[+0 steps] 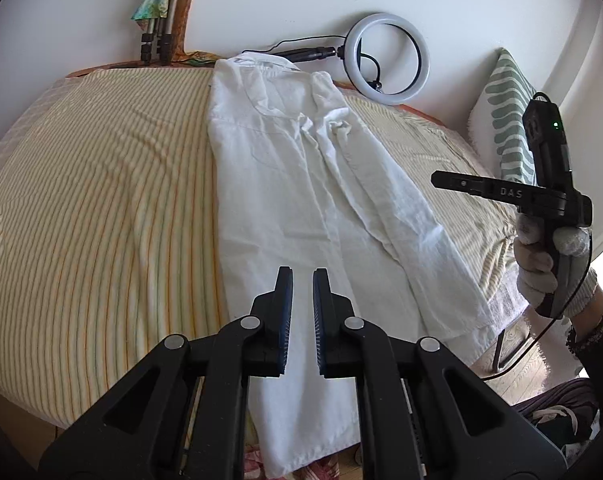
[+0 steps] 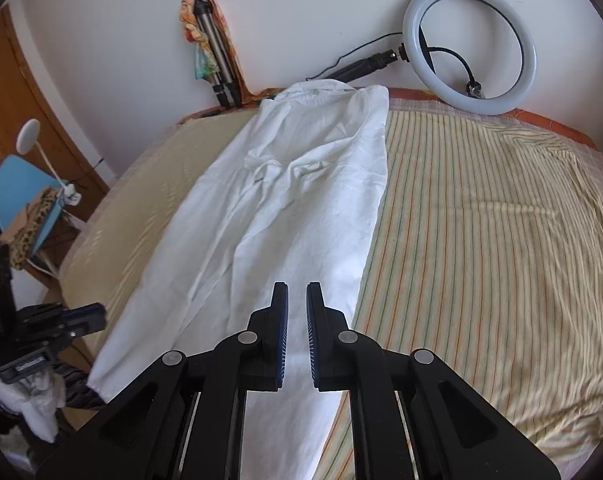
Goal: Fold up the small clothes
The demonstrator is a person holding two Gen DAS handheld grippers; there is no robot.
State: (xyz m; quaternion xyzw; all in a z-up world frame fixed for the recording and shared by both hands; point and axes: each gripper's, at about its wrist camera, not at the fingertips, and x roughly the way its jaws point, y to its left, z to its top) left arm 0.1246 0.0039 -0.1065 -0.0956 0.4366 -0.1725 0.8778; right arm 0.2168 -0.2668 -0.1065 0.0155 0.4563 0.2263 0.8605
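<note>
A white shirt (image 1: 301, 184) lies lengthwise on the striped bed, folded into a long narrow strip with its collar at the far end by the wall; it also shows in the right wrist view (image 2: 285, 208). Its near end hangs over the bed's front edge. My left gripper (image 1: 302, 276) hovers above the shirt's near part, jaws slightly apart and empty. My right gripper (image 2: 297, 290) hovers above the shirt's near right side, jaws slightly apart and empty. In the left wrist view the right gripper (image 1: 441, 179) is held by a gloved hand off the bed's right edge.
A striped yellow sheet (image 2: 481, 240) covers the bed. A ring light (image 2: 469, 48) leans on the wall at the far end. A tripod (image 2: 217, 56) stands by the wall. A green patterned pillow (image 1: 509, 120) lies far right. A blue chair (image 2: 17, 196) stands left of the bed.
</note>
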